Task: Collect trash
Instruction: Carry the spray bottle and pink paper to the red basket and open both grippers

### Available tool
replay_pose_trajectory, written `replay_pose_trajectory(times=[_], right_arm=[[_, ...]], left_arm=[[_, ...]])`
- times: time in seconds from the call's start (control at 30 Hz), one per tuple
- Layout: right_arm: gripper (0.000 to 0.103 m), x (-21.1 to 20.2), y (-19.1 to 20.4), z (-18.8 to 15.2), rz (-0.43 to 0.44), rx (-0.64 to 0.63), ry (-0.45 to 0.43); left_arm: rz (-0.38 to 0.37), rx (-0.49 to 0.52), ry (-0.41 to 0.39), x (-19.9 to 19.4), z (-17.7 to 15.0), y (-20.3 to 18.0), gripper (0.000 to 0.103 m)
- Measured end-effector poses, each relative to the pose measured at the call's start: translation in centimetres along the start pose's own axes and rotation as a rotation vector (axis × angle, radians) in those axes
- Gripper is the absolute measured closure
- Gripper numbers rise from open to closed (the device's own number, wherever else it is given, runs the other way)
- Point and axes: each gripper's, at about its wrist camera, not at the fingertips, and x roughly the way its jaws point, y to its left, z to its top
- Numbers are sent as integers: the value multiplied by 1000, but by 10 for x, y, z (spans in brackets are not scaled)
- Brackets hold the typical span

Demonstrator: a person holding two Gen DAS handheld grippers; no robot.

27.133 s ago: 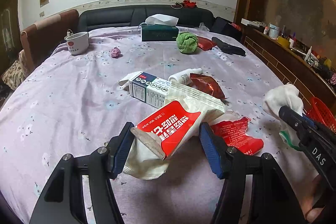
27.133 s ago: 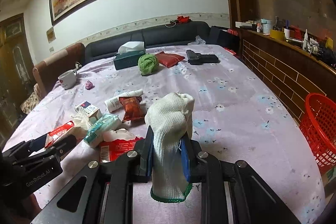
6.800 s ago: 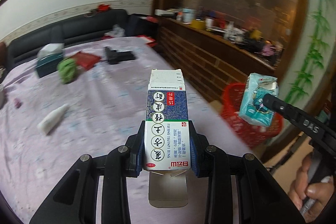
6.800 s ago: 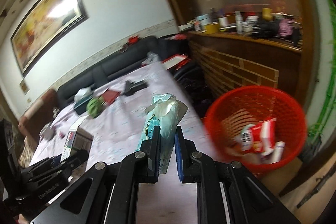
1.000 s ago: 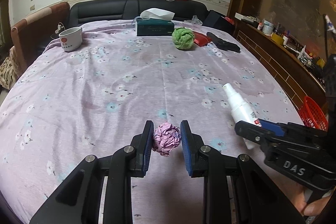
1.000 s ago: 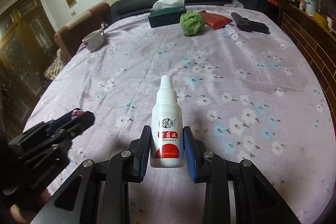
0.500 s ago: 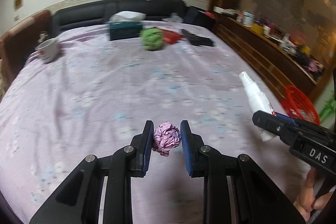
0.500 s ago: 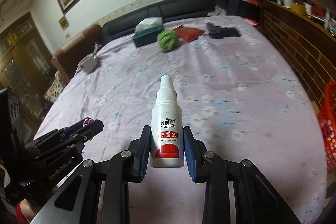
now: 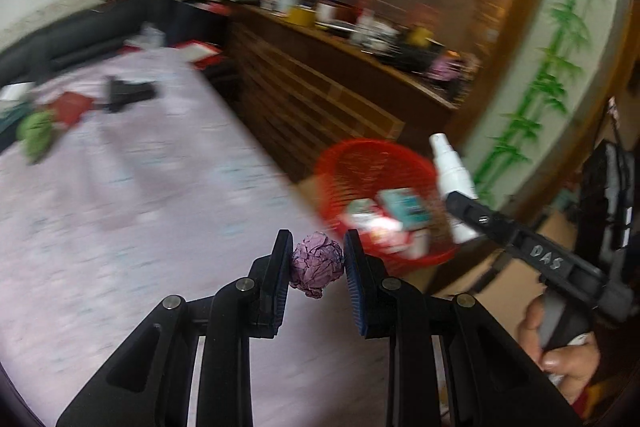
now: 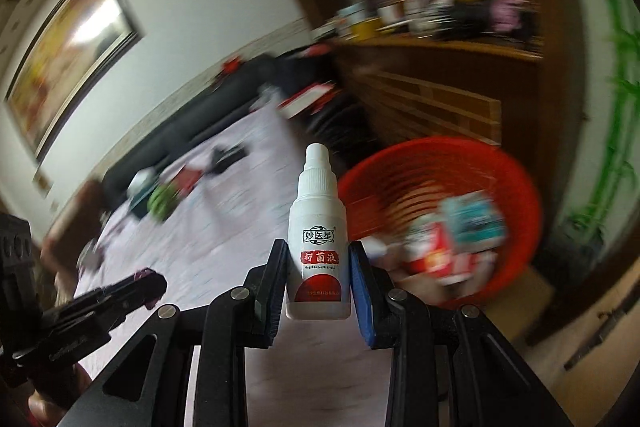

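My left gripper [image 9: 317, 267] is shut on a crumpled purple paper ball [image 9: 317, 265] and holds it over the table's right edge. My right gripper [image 10: 319, 277] is shut on a white spray bottle [image 10: 319, 247] with a red label, held upright. The bottle also shows in the left wrist view [image 9: 454, 183], beside the basket. A red mesh trash basket [image 9: 340, 163] stands on the floor just beyond the table edge, holding several boxes and wrappers; it also shows in the right wrist view [image 10: 520, 187], ahead and right of the bottle.
The table has a purple flowered cloth [image 9: 120, 187]. A green ball [image 9: 36, 133], a red packet [image 9: 70, 107] and a black object [image 9: 128, 93] lie at its far end. A wooden cabinet [image 9: 320, 95] with clutter on top stands behind the basket.
Both grippers have swung right from over the table toward the red basket, still holding the paper ball and the bottle. The basket is now close ahead in both views.
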Motion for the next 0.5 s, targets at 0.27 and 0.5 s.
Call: replay_pose_trajectory(times=[0.27, 0.5], right_arm=[[70, -4, -70, 38, -36, 100, -30], [66, 14, -88, 43, -74, 86, -7]], left_arm=[[-89, 29, 60, 85, 34, -56, 77], [-19, 23, 56, 88, 29, -46, 48]])
